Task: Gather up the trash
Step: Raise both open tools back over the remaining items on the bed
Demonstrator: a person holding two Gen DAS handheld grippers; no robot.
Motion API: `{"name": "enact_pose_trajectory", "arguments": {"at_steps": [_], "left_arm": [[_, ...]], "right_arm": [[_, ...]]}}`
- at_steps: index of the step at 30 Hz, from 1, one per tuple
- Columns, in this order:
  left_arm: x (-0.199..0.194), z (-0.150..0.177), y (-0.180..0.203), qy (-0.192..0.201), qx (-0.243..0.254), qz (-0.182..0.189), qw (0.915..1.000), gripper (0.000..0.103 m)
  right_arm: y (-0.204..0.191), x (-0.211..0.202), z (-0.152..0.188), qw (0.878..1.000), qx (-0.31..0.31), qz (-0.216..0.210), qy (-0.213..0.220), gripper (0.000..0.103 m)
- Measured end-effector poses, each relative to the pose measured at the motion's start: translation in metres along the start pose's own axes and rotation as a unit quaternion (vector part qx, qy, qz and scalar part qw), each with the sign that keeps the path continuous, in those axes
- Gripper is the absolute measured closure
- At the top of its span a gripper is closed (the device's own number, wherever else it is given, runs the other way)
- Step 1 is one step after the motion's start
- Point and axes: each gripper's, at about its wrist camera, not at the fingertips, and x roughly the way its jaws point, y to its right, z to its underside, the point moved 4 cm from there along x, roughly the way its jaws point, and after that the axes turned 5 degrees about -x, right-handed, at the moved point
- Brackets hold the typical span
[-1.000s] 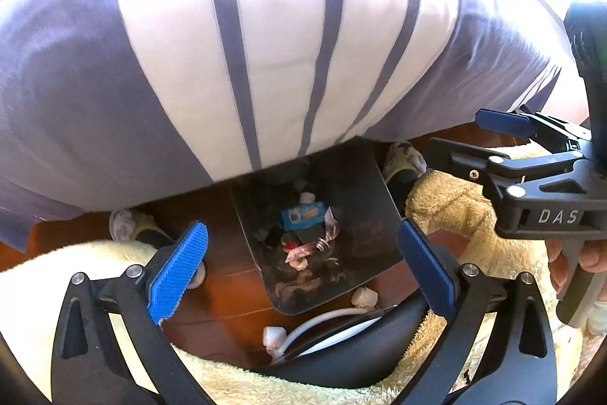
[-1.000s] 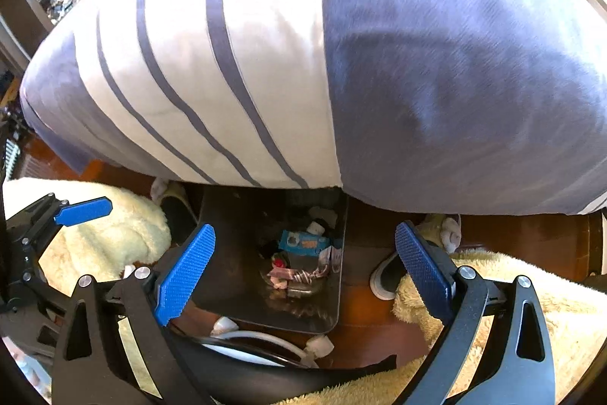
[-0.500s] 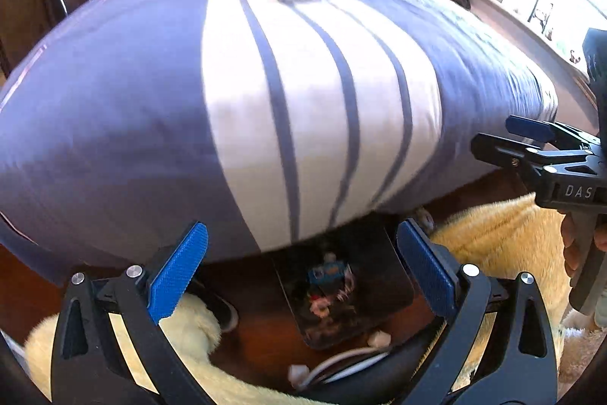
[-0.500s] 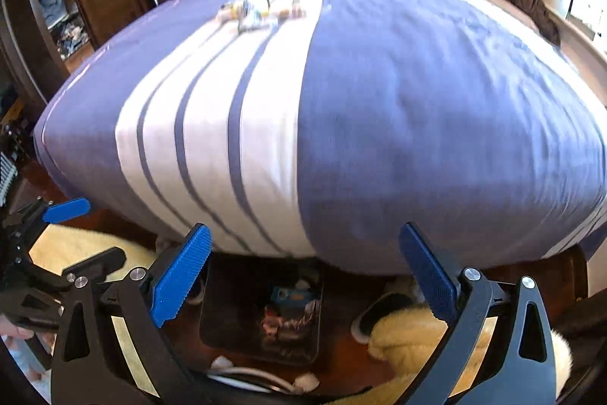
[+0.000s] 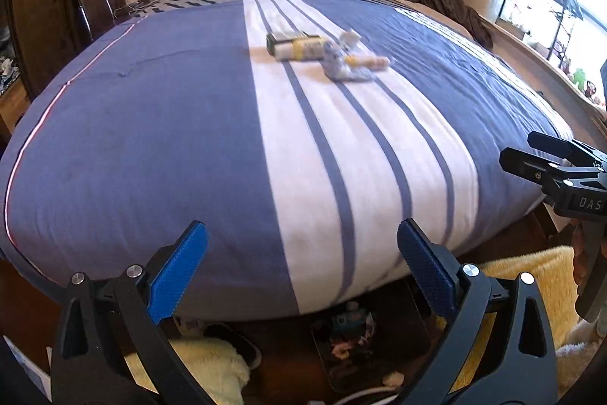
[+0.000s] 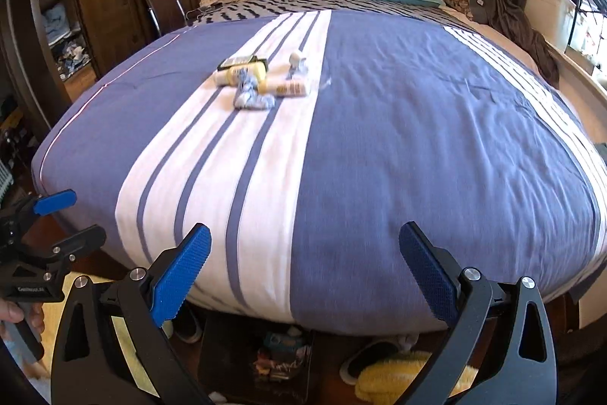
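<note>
Both cameras are up now; a second ago the view was filled by the hanging duvet edge with the bin right below, and now the whole bed (image 5: 189, 124) spreads out ahead; the bin (image 5: 413, 329) has slid to the bottom edge, tucked under the bed's foot with scraps inside; the left gripper (image 5: 299, 264) is released, blue pads spread wide with nothing between them; the right gripper (image 6: 303, 260) is released too, jaws equally wide and empty; the trash (image 5: 326, 54) sits on the white stripe mid-bed, well apart from both tools; a yellow bottle (image 5: 303, 49) lies on its side, long axis across the stripe, a dark box (image 5: 286, 36) just behind it; a crumpled wrapper (image 5: 341, 69) touches the bottle's near side; a small tube (image 5: 370, 61) points right, also lying flat.
</note>
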Motion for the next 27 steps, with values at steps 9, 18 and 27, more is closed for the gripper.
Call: {"name": "enact_pose_trajectory", "arguments": {"at_steps": [9,18,27], "left_arm": [[0.031,-0.032,-0.009,-0.008,-0.006,-0.006,0.9999,0.008],[0.062,-0.063,-0.005,-0.018,-0.002,-0.004,0.9998,0.008],[0.085,-0.085,0.000,-0.020,0.001,0.004,0.9998,0.008]], "right_arm": [[0.002,0.039,-0.036,1.000,0.007,-0.004,-0.007,0.004],[0.003,0.090,-0.081,1.000,0.001,-0.005,-0.017,0.004],[0.004,0.139,-0.115,0.999,0.002,-0.025,-0.036,0.031]]}}
